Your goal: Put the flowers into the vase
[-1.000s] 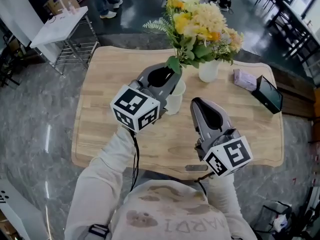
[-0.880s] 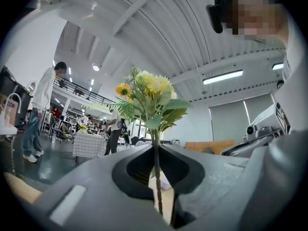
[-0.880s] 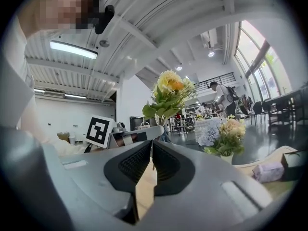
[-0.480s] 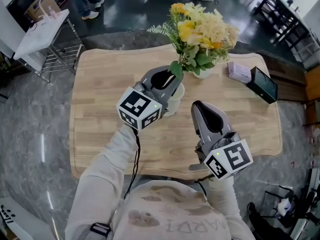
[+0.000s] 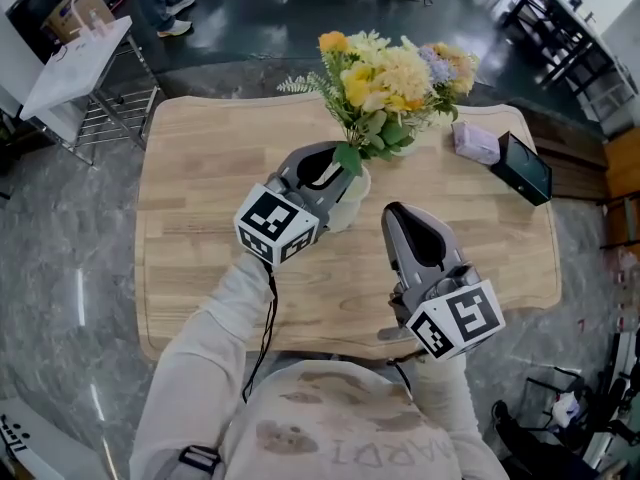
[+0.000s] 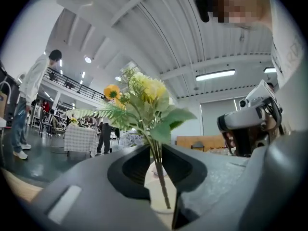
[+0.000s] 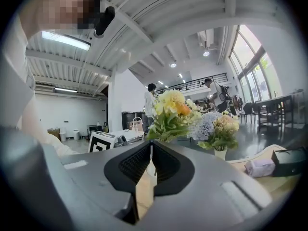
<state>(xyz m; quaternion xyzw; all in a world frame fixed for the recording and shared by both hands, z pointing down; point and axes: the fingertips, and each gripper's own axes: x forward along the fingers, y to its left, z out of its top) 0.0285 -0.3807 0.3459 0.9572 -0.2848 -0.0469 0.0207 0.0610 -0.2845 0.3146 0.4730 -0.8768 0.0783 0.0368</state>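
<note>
My left gripper (image 5: 338,160) is shut on the thin green stems of a yellow and cream bouquet (image 5: 378,73). It holds them over a small white vase (image 5: 352,200) near the middle of the wooden table (image 5: 200,198). In the left gripper view the stems (image 6: 160,174) run down between the jaws of the left gripper (image 6: 156,150) to the vase (image 6: 156,198) mouth; how deep they reach I cannot tell. My right gripper (image 5: 400,213) hovers to the right of the vase, shut and empty. In its own view the right gripper (image 7: 150,146) points at the bouquet (image 7: 171,112).
A second bunch of lilac and peach flowers (image 5: 450,63) stands behind in its own white vase (image 7: 220,153). A pale pouch (image 5: 475,143) and a dark box (image 5: 525,168) lie at the table's right end. A white side table (image 5: 75,58) stands off to the left. People walk in the hall.
The left gripper has sunk a little and brought the bouquet left, clear of the second bunch, above the near vase. The right gripper has stayed where it was.
</note>
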